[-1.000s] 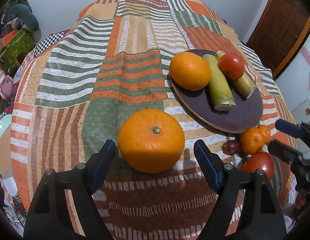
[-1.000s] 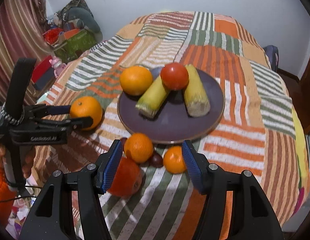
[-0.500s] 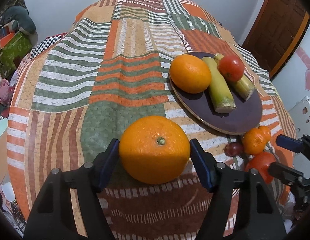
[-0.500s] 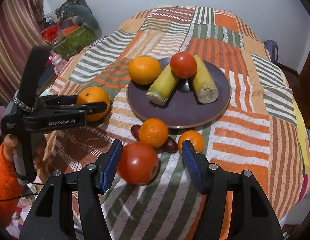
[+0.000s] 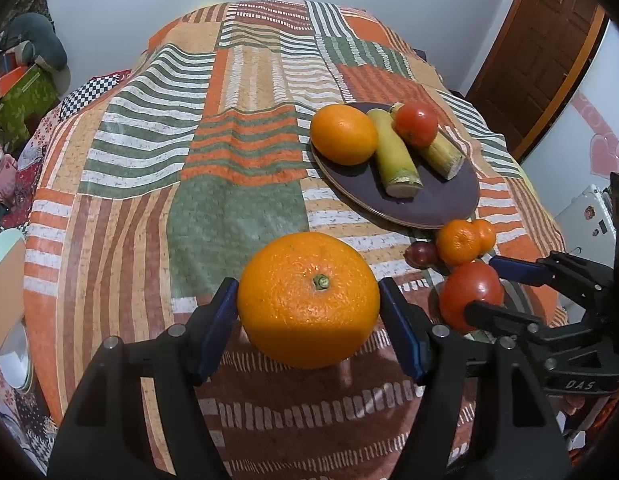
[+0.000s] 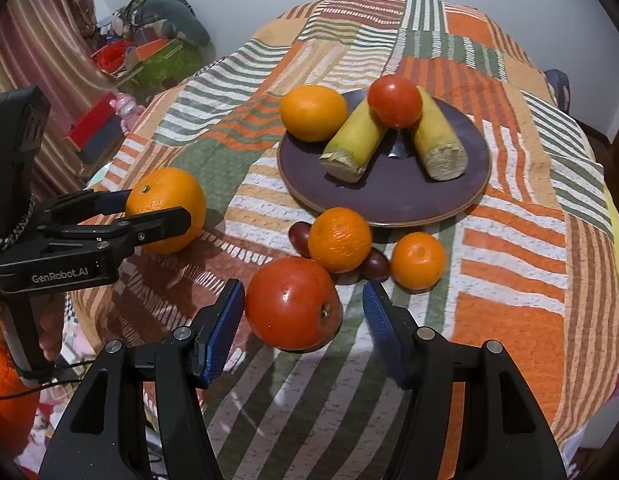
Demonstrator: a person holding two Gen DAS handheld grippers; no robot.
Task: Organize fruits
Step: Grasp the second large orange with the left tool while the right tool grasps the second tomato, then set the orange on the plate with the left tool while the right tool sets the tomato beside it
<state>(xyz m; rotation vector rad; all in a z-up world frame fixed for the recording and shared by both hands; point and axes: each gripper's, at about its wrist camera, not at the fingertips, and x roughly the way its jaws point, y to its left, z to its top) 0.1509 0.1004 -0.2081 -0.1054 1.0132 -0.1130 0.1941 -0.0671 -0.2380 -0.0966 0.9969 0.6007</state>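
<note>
My left gripper [image 5: 308, 322] is shut on a big orange [image 5: 308, 299], both pads touching its sides; the pair also shows in the right wrist view [image 6: 165, 209]. My right gripper [image 6: 303, 322] is open around a red tomato [image 6: 292, 303] on the cloth; its left pad nearly touches, its right pad stands apart. A dark round plate [image 6: 389, 196] holds an orange [image 6: 312, 112], two sugarcane pieces [image 6: 355, 144] and a tomato [image 6: 394, 101].
Two mandarins [image 6: 339, 239] [image 6: 417, 260] and dark grapes [image 6: 375, 265] lie on the striped patchwork cloth [image 6: 509, 216] between the tomato and the plate. Boxes and toys [image 6: 149, 56] stand off the table's far left. A wooden door [image 5: 541, 52] is at the right.
My left gripper closed onto the big orange. My right gripper moved in over the red tomato, which now sits between its open fingers.
</note>
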